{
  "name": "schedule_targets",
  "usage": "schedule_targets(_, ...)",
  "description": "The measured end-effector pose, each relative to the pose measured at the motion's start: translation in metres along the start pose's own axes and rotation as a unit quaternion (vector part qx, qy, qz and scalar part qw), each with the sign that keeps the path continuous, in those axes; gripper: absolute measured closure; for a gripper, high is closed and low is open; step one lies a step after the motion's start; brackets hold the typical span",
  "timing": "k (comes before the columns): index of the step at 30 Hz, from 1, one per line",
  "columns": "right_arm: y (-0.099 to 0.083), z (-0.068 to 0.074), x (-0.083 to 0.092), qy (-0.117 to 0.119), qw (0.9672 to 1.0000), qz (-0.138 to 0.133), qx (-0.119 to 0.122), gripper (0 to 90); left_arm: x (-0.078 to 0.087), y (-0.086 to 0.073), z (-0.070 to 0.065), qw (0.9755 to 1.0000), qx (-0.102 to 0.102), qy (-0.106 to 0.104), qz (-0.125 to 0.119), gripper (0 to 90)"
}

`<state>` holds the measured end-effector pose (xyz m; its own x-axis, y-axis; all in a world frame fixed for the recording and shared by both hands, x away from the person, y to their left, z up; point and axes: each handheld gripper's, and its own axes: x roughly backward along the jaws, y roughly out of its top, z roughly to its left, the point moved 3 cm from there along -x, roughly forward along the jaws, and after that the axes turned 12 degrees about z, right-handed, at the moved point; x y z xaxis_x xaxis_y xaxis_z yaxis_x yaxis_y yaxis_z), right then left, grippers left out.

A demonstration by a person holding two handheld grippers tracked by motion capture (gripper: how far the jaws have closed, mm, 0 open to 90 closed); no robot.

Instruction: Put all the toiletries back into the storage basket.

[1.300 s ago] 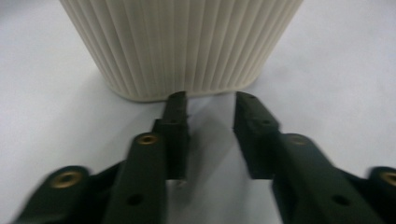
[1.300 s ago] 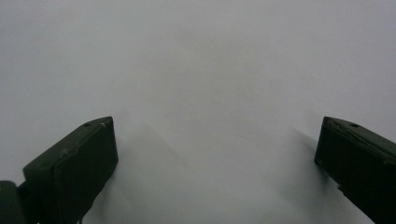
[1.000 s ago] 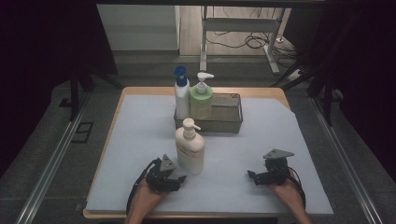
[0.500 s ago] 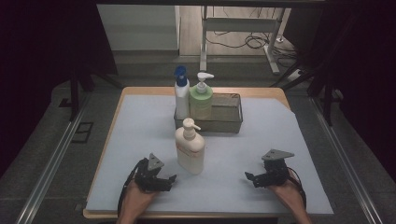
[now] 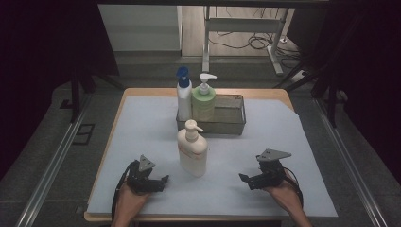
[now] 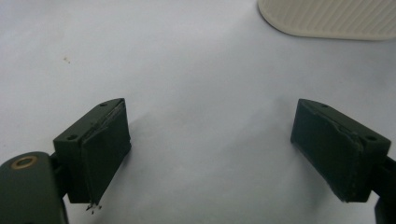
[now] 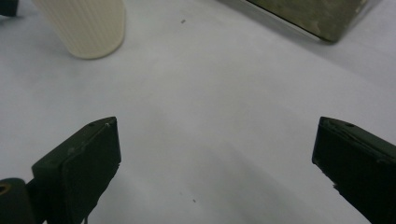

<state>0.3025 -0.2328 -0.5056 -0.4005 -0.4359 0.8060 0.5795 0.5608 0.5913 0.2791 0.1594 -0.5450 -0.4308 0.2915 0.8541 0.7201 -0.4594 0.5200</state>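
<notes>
The left gripper [image 5: 163,180] had just let go of the cream pump bottle [image 5: 192,150], jaws wide and empty (the right gripper [image 5: 243,178] too). It had drawn back; the bottle stood upright before the wire basket [image 5: 235,124], apparently awaiting pickup.

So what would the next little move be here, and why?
Probably bring the left hand-held gripper back toward the cream pump bottle. Its jaws have just been opening and hold nothing, and the bottle stands upright on the white sheet, outside the wire basket that holds the other two bottles.
</notes>
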Motion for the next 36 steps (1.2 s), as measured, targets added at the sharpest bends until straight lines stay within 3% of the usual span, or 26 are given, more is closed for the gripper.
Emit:
schedule_targets(24, 0.052, 0.044, -0.008, 0.056, 0.9976, -0.015, 0.038, 3.9, -0.001, -0.001, 0.001, 1.0000, 0.008, -0.004, -0.002, 11.8)
schedule_targets(36, 0.077, 0.064, -0.012, 0.061, 0.9964, -0.018, 0.056, 8.7, -0.001, -0.001, 0.001, 1.0000, 0.007, -0.004, -0.001, 11.8)
